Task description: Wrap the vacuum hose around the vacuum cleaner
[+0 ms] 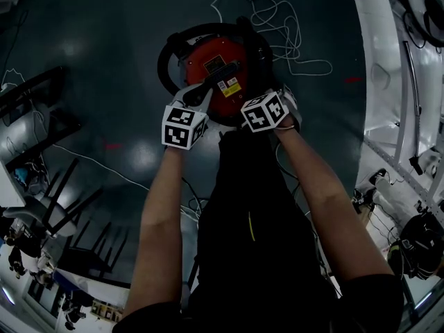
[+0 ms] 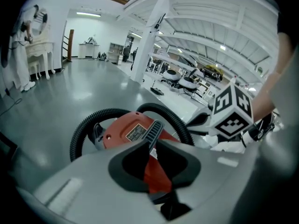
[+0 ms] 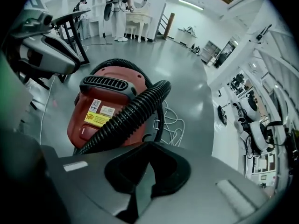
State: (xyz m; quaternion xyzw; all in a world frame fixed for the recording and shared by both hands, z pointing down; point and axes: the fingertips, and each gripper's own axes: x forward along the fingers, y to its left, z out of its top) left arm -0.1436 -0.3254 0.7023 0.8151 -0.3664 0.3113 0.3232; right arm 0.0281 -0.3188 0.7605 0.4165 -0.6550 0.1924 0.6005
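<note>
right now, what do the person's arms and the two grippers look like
Both forearms are bare below short dark sleeves. The left gripper and right gripper look alike: pale grey shells with black jaw pads. Each carries a white cube printed with black square markers.

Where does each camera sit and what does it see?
Head view: on the person's head, looking down at the red vacuum cleaner; both forearms show.
Left gripper view: on the left gripper, along jaws gripping the handle.
Right gripper view: on the right gripper, along shut jaws toward the hose.
All share the vacuum cleaner.
</note>
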